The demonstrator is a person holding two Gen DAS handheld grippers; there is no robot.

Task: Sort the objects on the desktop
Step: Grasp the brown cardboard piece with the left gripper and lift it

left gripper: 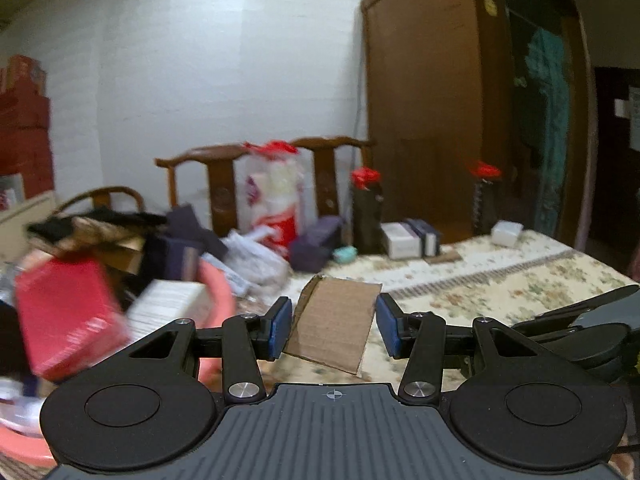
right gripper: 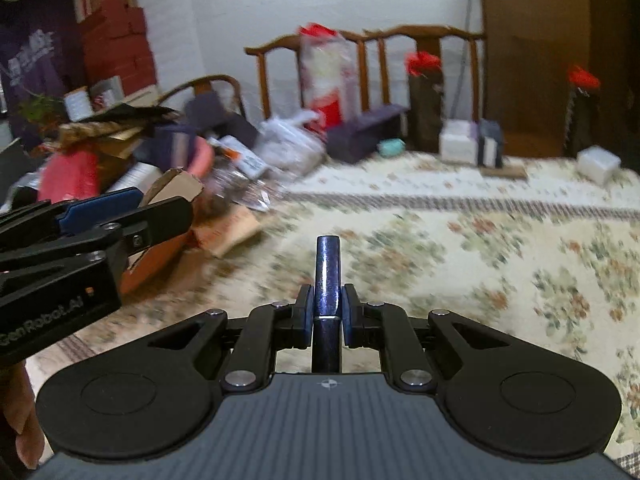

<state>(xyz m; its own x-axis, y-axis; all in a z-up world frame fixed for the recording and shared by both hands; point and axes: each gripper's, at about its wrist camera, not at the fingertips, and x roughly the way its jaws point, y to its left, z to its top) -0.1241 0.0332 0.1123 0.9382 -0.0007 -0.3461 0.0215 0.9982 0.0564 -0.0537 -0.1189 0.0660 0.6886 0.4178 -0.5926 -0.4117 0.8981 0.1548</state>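
Right gripper [right gripper: 327, 316]: nearest your camera, its blue pads pressed against a dark blue pen-like cylinder [right gripper: 327, 272] that stands upright between them, tip pointing away from you.
Left gripper [left gripper: 331, 326]: fingers spread wide, gripping nothing; a piece of brown cardboard [left gripper: 334, 326] lies on the table between and beyond the pads.
Table [right gripper: 460, 248]: covered in a cream floral cloth, mostly bare on your right side.
Clutter pile [right gripper: 168, 152]: heaped at the left edge, holding a red box [left gripper: 64, 320], a pink basin rim [left gripper: 218, 292], plastic bags and dark boxes; blurred, so details are uncertain.
Far edge: white and dark small boxes [right gripper: 470, 144] and a teal object [right gripper: 391, 147] near the wooden chairs [right gripper: 400, 60].
Step in hand, as a judgement: you appear to be carrying the pen to its sorted place.
Doing it well: keep the pinch firm and the pen vertical, move slowly enough to steady the view, and keep your left gripper out of the right one's path, since they sit near each other.
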